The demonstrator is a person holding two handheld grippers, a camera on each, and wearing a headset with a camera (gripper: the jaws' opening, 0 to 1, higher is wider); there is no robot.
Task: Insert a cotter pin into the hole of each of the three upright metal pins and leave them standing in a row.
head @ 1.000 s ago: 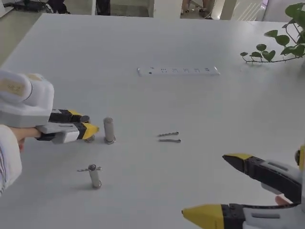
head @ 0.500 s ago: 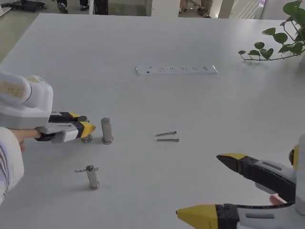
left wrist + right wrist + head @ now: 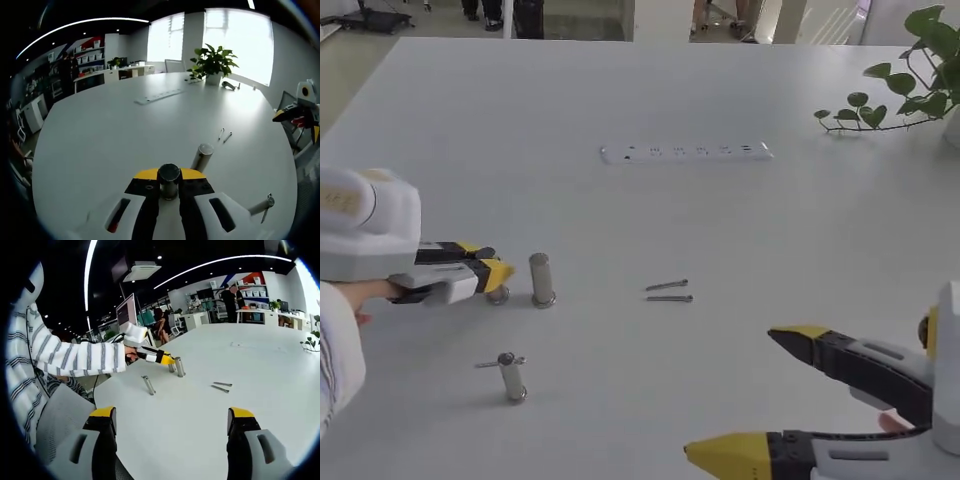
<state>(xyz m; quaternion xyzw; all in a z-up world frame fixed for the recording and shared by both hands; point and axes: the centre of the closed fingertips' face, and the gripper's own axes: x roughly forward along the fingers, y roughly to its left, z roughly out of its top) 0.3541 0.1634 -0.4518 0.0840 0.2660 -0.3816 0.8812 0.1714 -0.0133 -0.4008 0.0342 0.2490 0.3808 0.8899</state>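
The left claw (image 3: 495,265) is clamped on one upright metal pin (image 3: 169,176) at the left of the counter (image 3: 720,230), so a careless swing could topple the free pin (image 3: 541,279) just beside it; loose cotter pins (image 3: 670,298) lie mid-counter, and the right claw (image 3: 728,393) gapes near right.

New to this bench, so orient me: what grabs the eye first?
The left gripper, at the left, closed around one upright metal pin, with a second pin standing right beside it. Nearer, a third pin already carries a cotter pin through its top; two loose cotter pins lie mid-scene, and the right gripper gapes open at lower right.
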